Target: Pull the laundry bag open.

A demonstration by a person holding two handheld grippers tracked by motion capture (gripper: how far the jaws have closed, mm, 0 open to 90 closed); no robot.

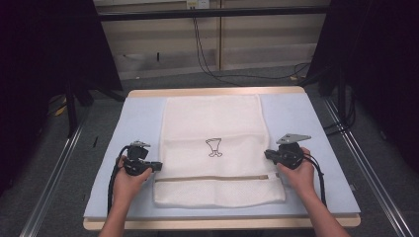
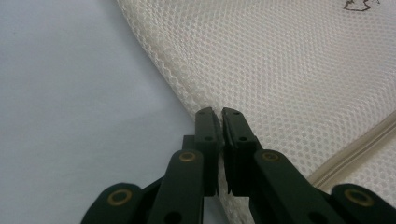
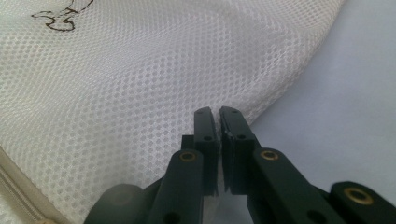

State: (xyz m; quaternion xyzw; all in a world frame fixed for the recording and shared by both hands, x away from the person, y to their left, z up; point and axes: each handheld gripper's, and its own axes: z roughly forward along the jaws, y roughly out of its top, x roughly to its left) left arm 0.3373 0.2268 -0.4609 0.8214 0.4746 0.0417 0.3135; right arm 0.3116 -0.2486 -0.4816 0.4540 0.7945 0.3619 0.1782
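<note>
A white mesh bag [image 1: 212, 123] lies flat on the pale blue mat [image 1: 133, 123], with a small black drawing [image 1: 214, 147] at its middle and a beige zipper [image 1: 212, 178] across its near part. My left gripper [image 1: 159, 166] is at the bag's left edge, just above the zipper line. In the left gripper view the gripper [image 2: 218, 112] has its jaws pressed together on the mesh edge [image 2: 280, 60]. My right gripper [image 1: 267, 154] is at the bag's right edge. In the right gripper view the gripper [image 3: 217, 111] is shut on the mesh [image 3: 140, 84], which rises slightly toward it.
The mat covers a wooden table [image 1: 212, 91] with bare margins left and right of the bag. Metal rails run along the floor on both sides, and black cables [image 1: 207, 59] lie on the floor beyond the far edge. Dark curtains hang at both sides.
</note>
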